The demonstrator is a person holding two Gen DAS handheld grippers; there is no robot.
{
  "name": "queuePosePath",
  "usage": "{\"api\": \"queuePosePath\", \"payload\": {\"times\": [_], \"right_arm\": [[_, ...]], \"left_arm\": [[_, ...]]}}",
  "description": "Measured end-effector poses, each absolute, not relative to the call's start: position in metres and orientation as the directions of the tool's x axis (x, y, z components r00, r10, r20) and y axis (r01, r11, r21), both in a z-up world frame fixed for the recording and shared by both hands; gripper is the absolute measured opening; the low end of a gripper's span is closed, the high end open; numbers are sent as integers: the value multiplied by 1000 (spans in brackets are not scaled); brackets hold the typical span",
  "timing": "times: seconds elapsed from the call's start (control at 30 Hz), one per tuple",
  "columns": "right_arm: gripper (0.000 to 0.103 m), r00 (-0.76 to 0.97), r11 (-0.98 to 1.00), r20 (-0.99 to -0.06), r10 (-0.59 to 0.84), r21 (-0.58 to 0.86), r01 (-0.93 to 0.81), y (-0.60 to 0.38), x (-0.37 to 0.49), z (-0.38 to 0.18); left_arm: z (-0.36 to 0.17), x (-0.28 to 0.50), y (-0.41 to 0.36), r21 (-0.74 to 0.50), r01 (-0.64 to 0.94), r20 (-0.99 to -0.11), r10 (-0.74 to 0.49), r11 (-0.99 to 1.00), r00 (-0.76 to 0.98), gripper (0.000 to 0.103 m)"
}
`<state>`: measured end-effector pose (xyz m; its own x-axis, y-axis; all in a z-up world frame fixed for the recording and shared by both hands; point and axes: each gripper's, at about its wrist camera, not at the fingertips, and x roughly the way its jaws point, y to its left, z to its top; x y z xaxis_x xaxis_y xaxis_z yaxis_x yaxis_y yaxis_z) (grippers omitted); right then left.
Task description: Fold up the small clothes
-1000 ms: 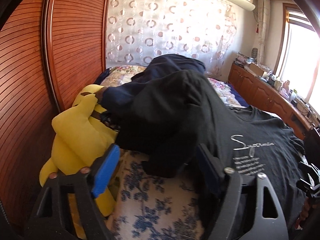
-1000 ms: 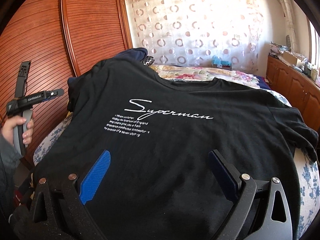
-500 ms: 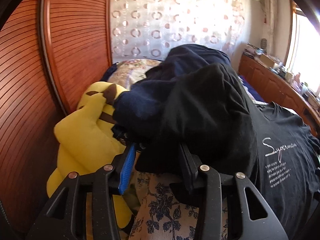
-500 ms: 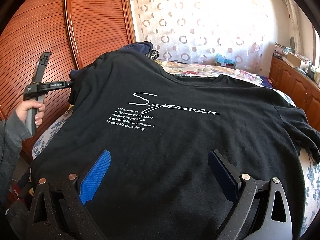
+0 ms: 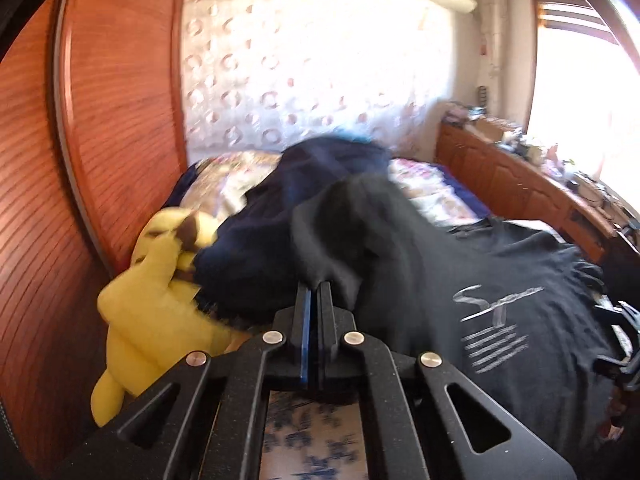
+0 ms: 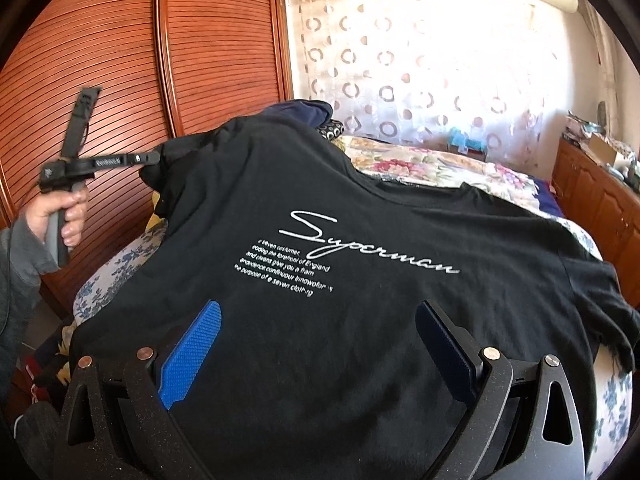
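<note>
A black T-shirt (image 6: 360, 200) with white "Superman" lettering lies spread face up on the bed. My left gripper (image 5: 314, 290) has its jaws closing tight on the shirt's left sleeve (image 5: 352, 232), with the black cloth pinched between the pads and lifted. In the right wrist view the left gripper (image 6: 150, 157) holds that sleeve edge at the shirt's far left corner, with a hand (image 6: 68, 208) on its handle. My right gripper (image 6: 318, 308) stands open just above the shirt's lower part, and nothing is pressed between its blue pads (image 6: 192, 352).
A yellow plush toy (image 5: 152, 312) and a heap of navy clothes (image 5: 280, 220) lie left of the shirt against the wooden wardrobe (image 6: 120, 60). The bed has a blue floral sheet (image 6: 108, 280). Wooden cabinets (image 5: 520, 184) with clutter run along the right wall.
The left gripper moved in on the sleeve, went from wide open to shut on it, and lifted it. The right gripper stayed open over the shirt.
</note>
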<state>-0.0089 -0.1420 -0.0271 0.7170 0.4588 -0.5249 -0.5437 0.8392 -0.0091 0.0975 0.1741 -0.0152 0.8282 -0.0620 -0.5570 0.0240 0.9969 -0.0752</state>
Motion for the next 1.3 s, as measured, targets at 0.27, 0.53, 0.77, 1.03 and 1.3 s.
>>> {"api": "queuePosePath", "payload": {"times": [0.27, 0.53, 0.77, 1.03, 1.3], "right_arm": [[98, 747, 862, -496, 443, 6, -507, -155, 1, -18], [98, 743, 871, -509, 435, 28, -490, -158, 1, -29], [98, 743, 881, -520, 422, 41, -472, -158, 7, -30], [85, 717, 859, -533, 449, 36, -511, -154, 15, -22], [52, 607, 791, -621, 497, 37, -610, -112, 60, -22]], "left_arm": [[40, 131, 91, -4, 217, -539, -185, 976, 822, 3], [30, 162, 47, 50, 301, -610, -209, 952, 764, 48], [13, 134, 59, 47, 283, -613, -196, 958, 766, 77], [-52, 97, 84, 24, 197, -663, -132, 980, 737, 78], [-96, 100, 96, 13, 147, -730, -91, 989, 678, 78]]}}
